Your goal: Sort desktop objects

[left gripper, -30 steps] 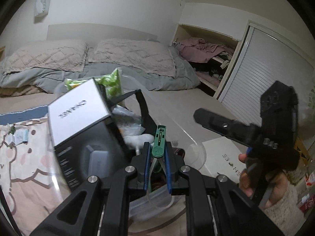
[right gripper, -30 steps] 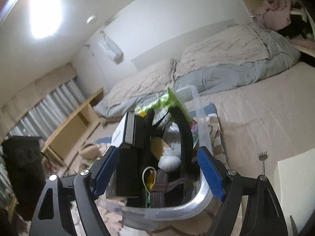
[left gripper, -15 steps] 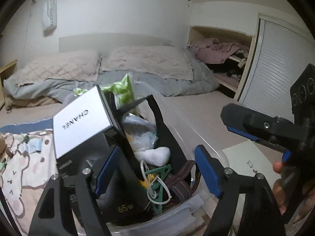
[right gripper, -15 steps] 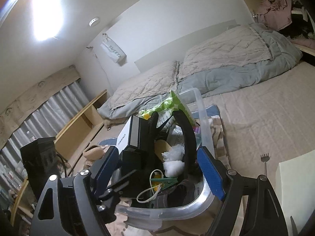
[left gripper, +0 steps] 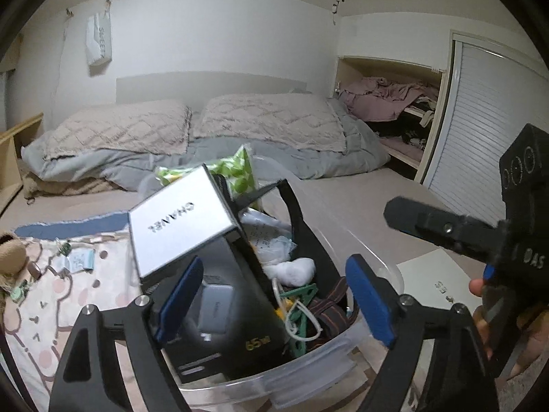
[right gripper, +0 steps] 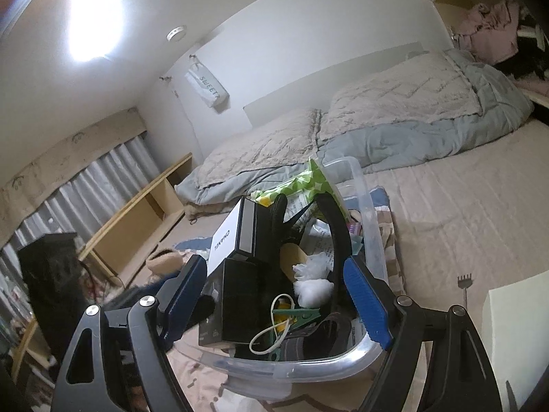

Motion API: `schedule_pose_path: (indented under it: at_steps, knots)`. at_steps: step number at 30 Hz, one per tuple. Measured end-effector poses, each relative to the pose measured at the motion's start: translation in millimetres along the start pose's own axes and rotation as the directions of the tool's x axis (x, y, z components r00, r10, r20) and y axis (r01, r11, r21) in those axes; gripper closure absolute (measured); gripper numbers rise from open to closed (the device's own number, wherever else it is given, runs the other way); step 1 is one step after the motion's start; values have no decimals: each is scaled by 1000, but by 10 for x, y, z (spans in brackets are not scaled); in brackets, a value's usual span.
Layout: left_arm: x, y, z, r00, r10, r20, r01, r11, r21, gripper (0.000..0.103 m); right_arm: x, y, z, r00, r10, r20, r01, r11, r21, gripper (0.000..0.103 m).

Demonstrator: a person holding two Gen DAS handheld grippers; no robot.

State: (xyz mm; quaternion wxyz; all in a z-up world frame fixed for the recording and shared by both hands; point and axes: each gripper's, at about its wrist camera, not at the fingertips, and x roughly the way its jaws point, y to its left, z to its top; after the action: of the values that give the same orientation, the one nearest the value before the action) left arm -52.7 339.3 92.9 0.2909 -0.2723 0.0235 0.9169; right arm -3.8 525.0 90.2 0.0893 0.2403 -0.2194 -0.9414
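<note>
Your left gripper [left gripper: 271,302], jaws just opened wide and empty, hangs over the clear bin [left gripper: 308,367]; green clip [left gripper: 302,295] at 1 o'clock; its white cord [left gripper: 302,312] may snag; right gripper [right gripper: 274,302] gapes idle.

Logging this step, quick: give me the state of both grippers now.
Left gripper: open, jaws just opened, holding nothing, over the clear bin.
Right gripper: open, holding nothing.

Layout around the clear bin [left gripper: 308,374]

In the bin: white box [left gripper: 178,230] atop black box [left gripper: 236,322] at left; clothespin [left gripper: 302,295] at right; pillows [left gripper: 274,123] behind the bin; blanket [left gripper: 51,295] to its left.
</note>
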Motion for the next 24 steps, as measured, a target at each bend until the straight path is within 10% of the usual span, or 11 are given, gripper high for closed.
schedule_pose_path:
  at_steps: [5, 9, 24]
  knots:
    - [-120, 150, 12, 999, 14, 31, -13, 1000, -4, 3, 24, 123, -46, 999, -22, 26, 23, 999, -47, 21]
    - [-214, 282, 26, 999, 25, 33, -25, 1000, 7, 2, 63, 228, -58, 997, -58, 43, 61, 996, -70, 4]
    - [-883, 583, 11, 996, 24, 80, -23, 1000, -12, 0, -257, 1178, -48, 969, -221, 113, 244, 934, -262, 0]
